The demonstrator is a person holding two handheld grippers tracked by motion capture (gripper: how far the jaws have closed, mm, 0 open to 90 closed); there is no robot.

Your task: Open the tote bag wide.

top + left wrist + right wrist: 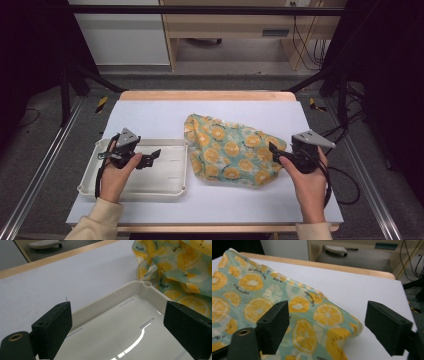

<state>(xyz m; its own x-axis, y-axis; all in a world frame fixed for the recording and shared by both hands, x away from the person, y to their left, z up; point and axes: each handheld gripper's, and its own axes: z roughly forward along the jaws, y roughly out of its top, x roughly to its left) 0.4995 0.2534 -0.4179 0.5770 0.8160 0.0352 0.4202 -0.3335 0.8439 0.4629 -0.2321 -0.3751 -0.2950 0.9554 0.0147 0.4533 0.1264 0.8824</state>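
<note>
A white counter (150, 112) carries a tray (170, 186) at left and a lemon-print cloth (230, 150) just beside it. The left gripper (154, 156) hovers level over the tray, jaws open and empty. The right gripper (273, 150) sits at the cloth's right edge, jaws open.

This looks like a lab recording station. A white-topped counter with a pale wood edge (210, 95) stands inside a black metal frame (200, 10). Beyond the grippers, loose black cables (305, 45) hang by light wooden furniture (240, 25) on a grey floor.
</note>
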